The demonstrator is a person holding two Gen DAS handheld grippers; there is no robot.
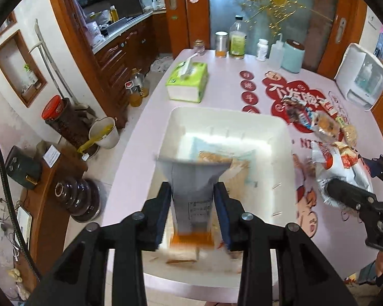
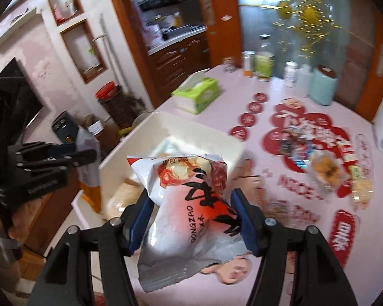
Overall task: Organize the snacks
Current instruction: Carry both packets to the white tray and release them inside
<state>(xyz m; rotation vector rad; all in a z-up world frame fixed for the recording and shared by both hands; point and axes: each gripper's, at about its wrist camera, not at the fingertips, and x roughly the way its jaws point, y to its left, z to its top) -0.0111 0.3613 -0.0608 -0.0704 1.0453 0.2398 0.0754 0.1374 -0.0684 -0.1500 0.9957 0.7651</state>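
Note:
My left gripper (image 1: 192,191) is shut on a grey snack packet (image 1: 194,178) with an orange end, holding it over the white bin (image 1: 227,113). The right wrist view shows that gripper (image 2: 84,153) and the packet (image 2: 88,158) at the bin's (image 2: 199,125) left wall. Pale packets (image 2: 120,196) lie inside the bin. My right gripper (image 2: 189,199) is shut on a puffy red-and-white snack bag (image 2: 191,191), just right of the bin and above the table. In the left wrist view it (image 1: 355,176) grips the same bag (image 1: 342,163).
Several loose snacks (image 1: 316,122) lie on the red print of the pink table (image 1: 224,81), right of the bin. A green tissue box (image 1: 187,81) sits behind the bin. Bottles (image 1: 238,40), a blue canister (image 1: 292,56) and a white appliance (image 1: 361,76) line the far edge.

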